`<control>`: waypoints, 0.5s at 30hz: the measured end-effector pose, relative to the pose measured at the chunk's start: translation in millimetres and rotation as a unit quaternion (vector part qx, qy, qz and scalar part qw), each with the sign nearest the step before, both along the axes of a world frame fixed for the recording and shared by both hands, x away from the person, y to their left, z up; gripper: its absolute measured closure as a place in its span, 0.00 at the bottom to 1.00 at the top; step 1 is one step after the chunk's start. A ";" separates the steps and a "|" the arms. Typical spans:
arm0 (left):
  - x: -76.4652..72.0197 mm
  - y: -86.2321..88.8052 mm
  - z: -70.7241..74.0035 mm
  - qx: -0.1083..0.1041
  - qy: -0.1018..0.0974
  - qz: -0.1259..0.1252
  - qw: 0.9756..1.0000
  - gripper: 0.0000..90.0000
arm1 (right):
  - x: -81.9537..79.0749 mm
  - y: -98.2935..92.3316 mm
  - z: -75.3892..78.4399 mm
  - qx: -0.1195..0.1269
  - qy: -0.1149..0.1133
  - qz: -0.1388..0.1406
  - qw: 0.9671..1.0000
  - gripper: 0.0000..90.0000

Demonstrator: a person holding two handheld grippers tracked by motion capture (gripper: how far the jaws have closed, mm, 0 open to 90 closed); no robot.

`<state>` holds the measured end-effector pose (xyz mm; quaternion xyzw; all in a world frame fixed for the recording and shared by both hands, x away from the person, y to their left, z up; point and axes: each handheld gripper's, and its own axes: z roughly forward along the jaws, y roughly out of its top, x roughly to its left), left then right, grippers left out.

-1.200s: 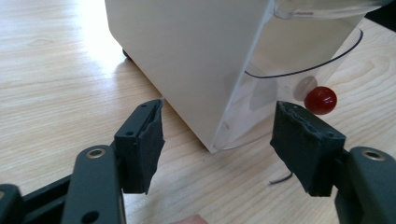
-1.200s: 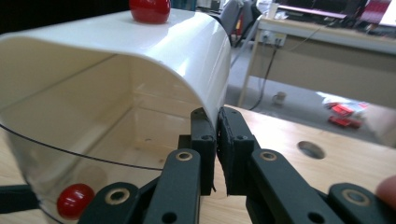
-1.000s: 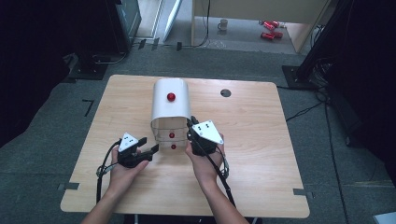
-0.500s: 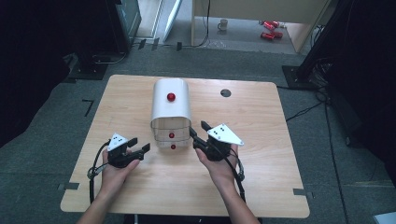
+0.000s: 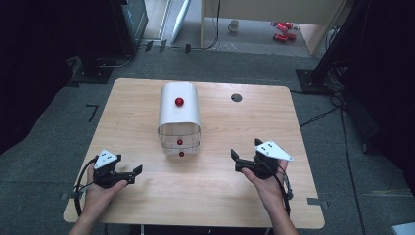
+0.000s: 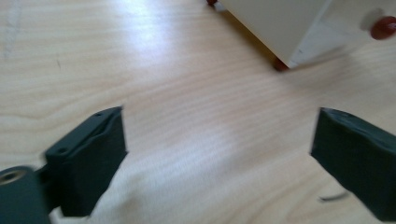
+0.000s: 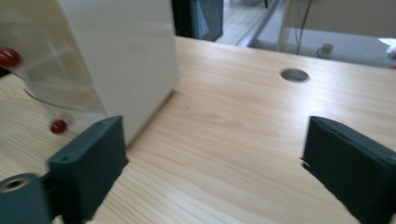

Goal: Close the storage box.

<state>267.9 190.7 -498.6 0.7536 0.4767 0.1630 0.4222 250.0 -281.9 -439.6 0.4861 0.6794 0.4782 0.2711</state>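
The left gripper (image 6: 219, 154) has just spread its black jaws over bare light wooden table (image 6: 187, 93); white rounded cabinet (image 6: 280, 23) beyond.

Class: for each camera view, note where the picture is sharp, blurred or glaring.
High view: evenly lit and fairly sharp on the table, dark at both side edges. Left gripper view: glare on the wood at the top, white cabinet smeared. Right gripper view: cabinet front and red knobs blurred, wood sharper.

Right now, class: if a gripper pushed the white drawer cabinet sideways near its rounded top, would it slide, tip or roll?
The white drawer cabinet would probably slide or tip rather than roll: it rests on small red feet on the smooth wooden table. Standing fairly tall over a narrow base, it may tip under a high push. Its thin-looking walls suggest it is light.
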 end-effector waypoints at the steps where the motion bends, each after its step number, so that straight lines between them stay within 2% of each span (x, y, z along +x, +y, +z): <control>1: -2.9 6.1 -1.7 -0.003 0.010 0.005 1.000 0.02 | -1.5 -6.4 -2.3 0.000 0.004 -0.002 1.000 0.03; 4: -5.4 12.0 -3.3 0.001 0.017 0.012 1.000 0.02 | -4.2 -17.2 -6.1 0.004 0.010 -0.005 1.000 0.00; 5: -8.1 17.3 -4.5 0.012 0.023 0.014 1.000 0.02 | -8.4 -29.7 -10.8 0.004 0.014 -0.011 1.000 0.00; 6: -8.1 17.3 -4.5 0.012 0.023 0.014 1.000 0.02 | -8.4 -29.7 -10.8 0.004 0.014 -0.011 1.000 0.00; 8: -12.1 28.0 -7.3 0.004 0.026 0.018 0.999 0.02 | -13.3 -41.9 -18.9 -0.013 0.022 -0.025 0.999 0.00; 9: -12.1 28.0 -7.3 0.004 0.026 0.018 0.999 0.02 | -13.3 -41.9 -18.9 -0.013 0.022 -0.025 0.999 0.00; 10: -14.1 35.4 -11.3 0.007 0.032 0.024 0.999 0.02 | -16.7 -49.3 -25.1 -0.023 0.030 -0.030 0.999 0.00; 11: -14.1 35.4 -11.3 0.007 0.032 0.024 0.999 0.02 | -16.7 -49.3 -25.1 -0.023 0.030 -0.030 0.999 0.00; 12: -16.6 42.7 -14.9 0.019 0.036 0.027 0.999 0.02 | -20.4 -56.7 -31.4 -0.033 0.042 -0.035 0.998 0.00; 14: -18.2 45.5 -14.6 0.017 0.034 0.025 0.999 0.02 | -22.2 -61.2 -34.9 -0.040 0.046 -0.037 0.997 0.00; 15: -19.8 48.5 -14.4 0.024 0.028 0.024 0.999 0.02 | -24.2 -66.0 -38.5 -0.044 0.052 -0.039 0.997 0.00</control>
